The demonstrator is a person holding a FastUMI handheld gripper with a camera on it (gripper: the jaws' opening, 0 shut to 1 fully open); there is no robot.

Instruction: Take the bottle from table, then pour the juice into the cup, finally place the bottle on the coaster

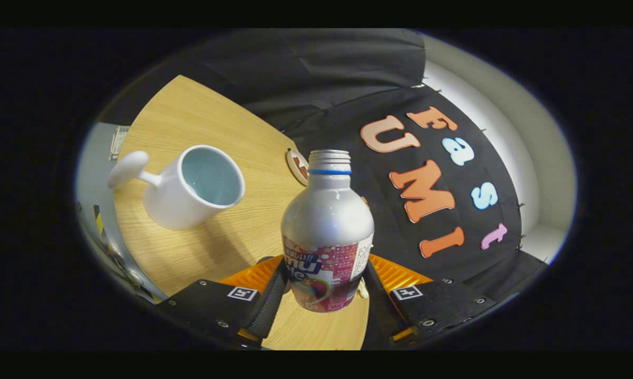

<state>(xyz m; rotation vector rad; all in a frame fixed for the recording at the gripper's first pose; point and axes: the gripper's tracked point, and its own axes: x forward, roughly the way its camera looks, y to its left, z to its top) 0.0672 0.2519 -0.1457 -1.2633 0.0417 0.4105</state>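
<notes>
We've got the tool [324, 289] clamped on the uncapped bottle [327, 221], lifted off the bench [200, 110] and tilted toward the cup [192, 187], apparently to start pouring.

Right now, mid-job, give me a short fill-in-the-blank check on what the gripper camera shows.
1. The gripper is shut on the ____.
2. The bottle has no ____ on its threaded neck.
3. The white cup is ____ inside.
4. The coaster lies on the ____, just behind the bottle's neck.

Missing words: bottle; cap; empty; table
</notes>
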